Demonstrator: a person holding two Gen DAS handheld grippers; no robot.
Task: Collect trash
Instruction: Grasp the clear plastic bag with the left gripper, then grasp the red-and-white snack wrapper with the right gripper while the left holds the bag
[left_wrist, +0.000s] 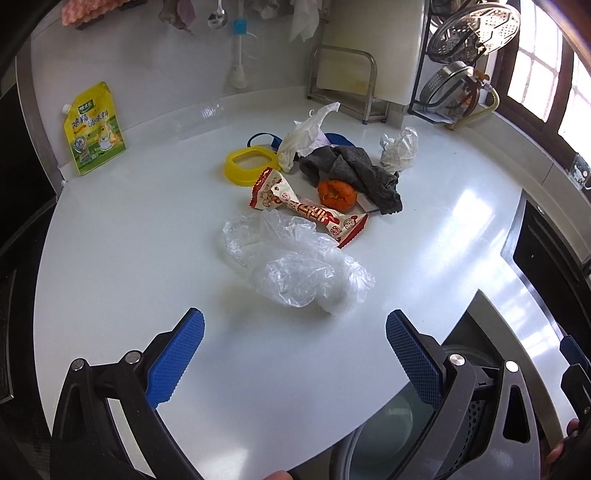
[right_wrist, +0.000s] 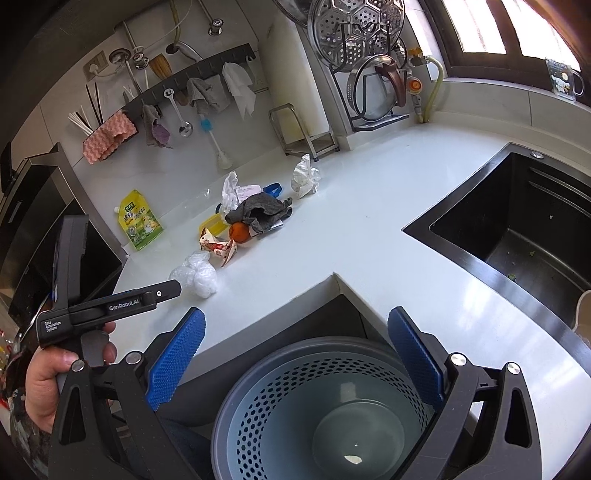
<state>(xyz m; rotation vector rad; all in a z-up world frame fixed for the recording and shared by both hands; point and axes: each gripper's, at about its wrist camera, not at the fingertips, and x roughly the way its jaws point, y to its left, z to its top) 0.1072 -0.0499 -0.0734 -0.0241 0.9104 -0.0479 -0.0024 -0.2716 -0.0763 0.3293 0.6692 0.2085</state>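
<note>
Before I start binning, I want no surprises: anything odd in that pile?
Yes: a grey cloth lies draped among the trash, partly over an orange peel. It looks like a rag rather than rubbish. Nothing appears spilled.

White countertop (right_wrist: 369, 221), black sink (right_wrist: 517, 236), sunlit window (right_wrist: 509, 26).

We see the blue item (left_wrist: 337, 138) only partly, under the tissue (left_wrist: 303, 136) | grey cloth (left_wrist: 354, 173) covers a paper slip's middle | pouch (left_wrist: 94, 127) print too small to read
</note>
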